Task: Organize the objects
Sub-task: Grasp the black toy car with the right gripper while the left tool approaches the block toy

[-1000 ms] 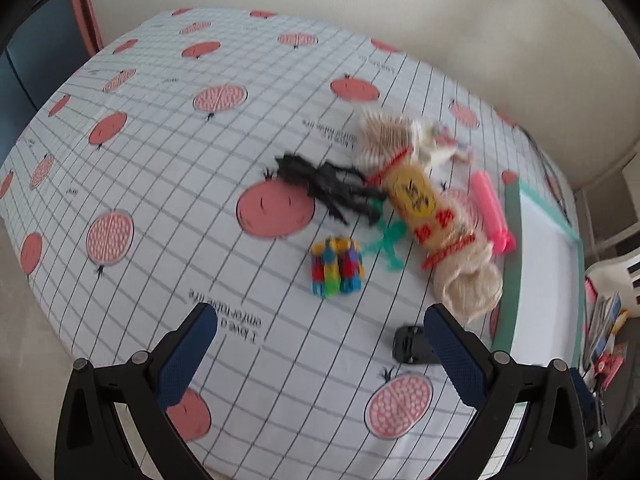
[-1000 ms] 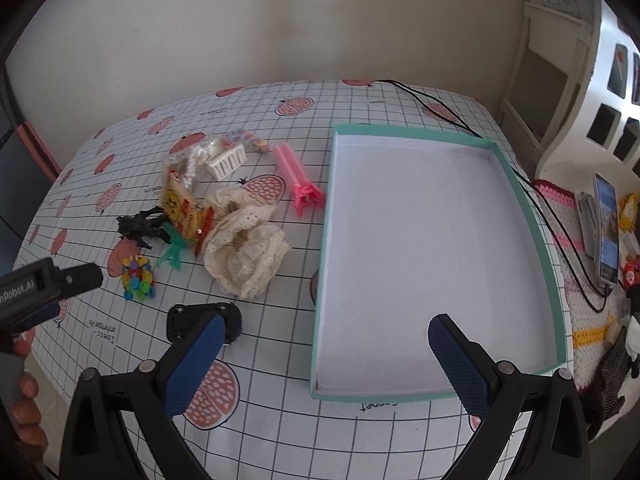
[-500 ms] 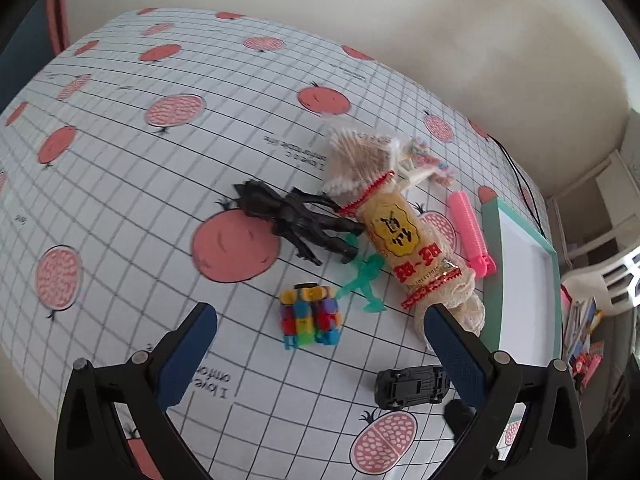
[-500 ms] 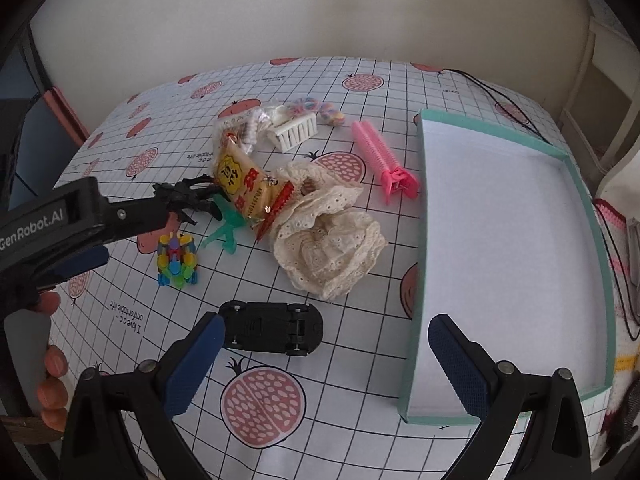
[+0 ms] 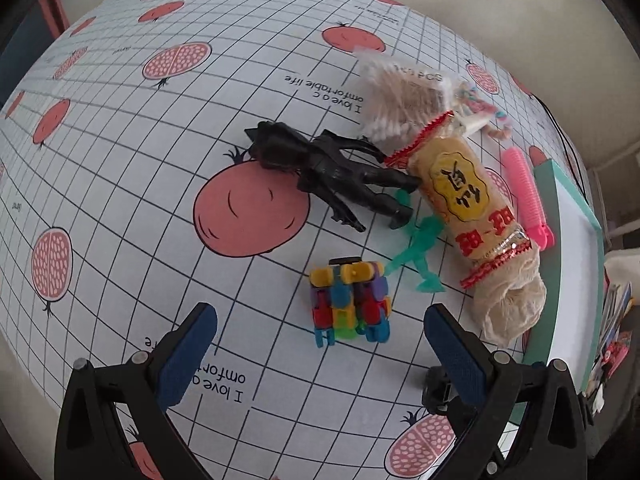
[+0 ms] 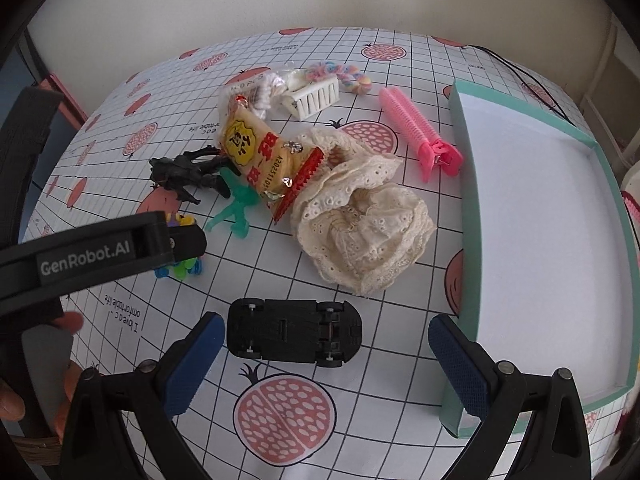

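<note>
My left gripper (image 5: pixel 318 338) is open, its blue pads either side of a multicoloured block toy (image 5: pixel 350 304) just ahead on the table. Beyond lie a black figure (image 5: pixel 328 168), a green figure (image 5: pixel 420 252) and a snack packet (image 5: pixel 468 200). My right gripper (image 6: pixel 322 356) is open too, with an upside-down black toy car (image 6: pixel 294 334) lying between and slightly ahead of its pads. The teal-rimmed tray (image 6: pixel 466 208) with a white floor stands to the right. The left gripper's body (image 6: pixel 92 252) hides most of the block toy in the right wrist view.
A cream lace cloth (image 6: pixel 364 232), pink hair roller (image 6: pixel 416 132), white comb clip (image 6: pixel 314 96), pastel braided tie (image 6: pixel 344 74) and bag of cotton swabs (image 5: pixel 400 96) crowd the middle. A hand (image 6: pixel 60 364) holds the left gripper. A black cable (image 6: pixel 512 68) runs behind the tray.
Both grippers have dropped lower and moved forward. The left one has closed in on the block toy, the right one on the black car. Both have stayed open.
</note>
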Action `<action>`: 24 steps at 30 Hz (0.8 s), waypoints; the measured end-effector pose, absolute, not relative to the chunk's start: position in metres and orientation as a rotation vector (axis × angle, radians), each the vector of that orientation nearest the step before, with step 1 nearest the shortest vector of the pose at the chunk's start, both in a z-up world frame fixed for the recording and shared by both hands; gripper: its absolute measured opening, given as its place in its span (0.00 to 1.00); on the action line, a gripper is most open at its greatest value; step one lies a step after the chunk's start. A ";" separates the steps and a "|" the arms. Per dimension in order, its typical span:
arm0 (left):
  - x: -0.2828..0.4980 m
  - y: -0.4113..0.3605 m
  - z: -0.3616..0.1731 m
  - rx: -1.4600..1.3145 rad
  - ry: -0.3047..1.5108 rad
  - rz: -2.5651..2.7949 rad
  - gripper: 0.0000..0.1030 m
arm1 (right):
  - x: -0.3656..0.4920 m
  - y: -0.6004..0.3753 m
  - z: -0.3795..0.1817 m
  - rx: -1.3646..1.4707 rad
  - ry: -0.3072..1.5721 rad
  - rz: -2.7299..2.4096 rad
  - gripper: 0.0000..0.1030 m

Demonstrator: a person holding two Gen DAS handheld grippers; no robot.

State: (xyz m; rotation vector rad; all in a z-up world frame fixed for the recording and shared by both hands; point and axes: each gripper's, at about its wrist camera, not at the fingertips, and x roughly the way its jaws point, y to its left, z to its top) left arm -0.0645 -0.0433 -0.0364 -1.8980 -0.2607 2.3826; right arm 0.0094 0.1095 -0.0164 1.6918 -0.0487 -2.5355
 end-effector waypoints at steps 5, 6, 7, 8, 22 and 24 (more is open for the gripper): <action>-0.065 -0.043 -0.038 -1.897 -0.222 2.407 1.00 | 0.003 0.102 -0.028 1.740 -0.036 -2.511 1.00; -0.064 -0.043 -0.039 -1.898 -0.210 2.407 1.00 | 0.002 0.101 -0.030 1.749 -0.037 -2.507 1.00; -0.063 -0.042 -0.041 -1.902 -0.203 2.406 1.00 | 0.001 0.099 -0.031 1.753 -0.037 -2.504 1.00; -0.062 -0.042 -0.042 -1.906 -0.199 2.401 1.00 | 0.000 0.098 -0.032 1.754 -0.039 -2.503 1.00; -0.041 -0.048 -0.050 -1.912 -0.171 2.391 1.00 | -0.011 0.083 -0.037 1.762 -0.035 -2.501 1.00; -0.048 -0.053 -0.048 -1.918 -0.182 2.386 1.00 | -0.012 0.081 -0.037 1.761 -0.034 -2.504 1.00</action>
